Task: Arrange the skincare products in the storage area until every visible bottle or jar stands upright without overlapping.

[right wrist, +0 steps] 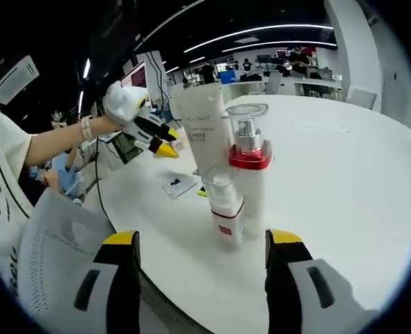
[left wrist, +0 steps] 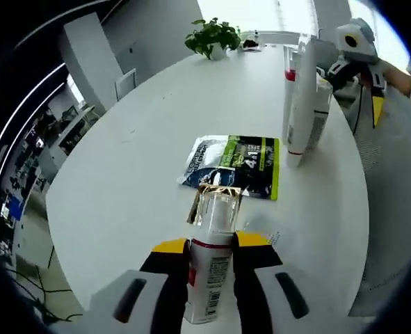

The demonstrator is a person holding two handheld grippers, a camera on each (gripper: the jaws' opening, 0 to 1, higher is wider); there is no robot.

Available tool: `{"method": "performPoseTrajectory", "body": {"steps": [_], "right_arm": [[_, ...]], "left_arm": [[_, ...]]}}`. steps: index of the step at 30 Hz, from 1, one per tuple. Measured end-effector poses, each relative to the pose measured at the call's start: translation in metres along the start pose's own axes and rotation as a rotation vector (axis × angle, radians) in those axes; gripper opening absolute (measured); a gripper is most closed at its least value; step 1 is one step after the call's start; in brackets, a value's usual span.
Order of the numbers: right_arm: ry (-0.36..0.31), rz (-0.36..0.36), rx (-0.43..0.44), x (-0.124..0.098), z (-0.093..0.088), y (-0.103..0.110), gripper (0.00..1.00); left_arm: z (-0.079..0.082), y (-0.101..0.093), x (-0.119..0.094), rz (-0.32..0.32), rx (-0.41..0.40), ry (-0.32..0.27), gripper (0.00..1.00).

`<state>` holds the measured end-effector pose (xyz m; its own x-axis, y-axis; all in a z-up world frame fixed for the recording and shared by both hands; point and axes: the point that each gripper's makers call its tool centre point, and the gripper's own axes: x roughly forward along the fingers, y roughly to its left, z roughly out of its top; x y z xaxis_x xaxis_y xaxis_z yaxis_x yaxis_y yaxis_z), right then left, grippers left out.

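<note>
My left gripper [left wrist: 211, 243] is shut on a white bottle [left wrist: 208, 282] with a red band and a clear cap, which points away over the round white table [left wrist: 135, 160]. A group of skincare products [left wrist: 301, 104] stands upright at the table's right edge. In the right gripper view these are a tall white tube [right wrist: 202, 125], a pump bottle [right wrist: 249, 163] with a red collar and clear cap, and a smaller clear-capped bottle [right wrist: 226, 212] in front. My right gripper [right wrist: 203, 240] is open just before them, holding nothing.
A green, white and black sachet [left wrist: 233, 163] lies flat mid-table, just beyond the held bottle. A potted plant [left wrist: 212, 38] stands at the far edge. A person's hand holds the left gripper [right wrist: 139, 115]. A mesh chair back [right wrist: 59, 257] is beside the table.
</note>
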<state>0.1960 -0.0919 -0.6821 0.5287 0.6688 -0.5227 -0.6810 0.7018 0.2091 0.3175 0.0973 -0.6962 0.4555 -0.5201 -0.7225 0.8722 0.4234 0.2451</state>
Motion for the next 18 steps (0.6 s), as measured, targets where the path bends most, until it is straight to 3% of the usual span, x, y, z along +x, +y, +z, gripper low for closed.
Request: {"method": "performPoseTrajectory", "body": {"steps": [4,18], "right_arm": [[-0.052,-0.022,0.001,-0.008,0.013,-0.001,0.62],[-0.16,-0.018,-0.051,-0.032,0.053,0.016,0.47]], "left_arm": [[0.029,-0.018,-0.017,-0.002,-0.098,-0.145,0.2],[0.062,-0.053,-0.043,0.023,-0.137,-0.274,0.2]]}}
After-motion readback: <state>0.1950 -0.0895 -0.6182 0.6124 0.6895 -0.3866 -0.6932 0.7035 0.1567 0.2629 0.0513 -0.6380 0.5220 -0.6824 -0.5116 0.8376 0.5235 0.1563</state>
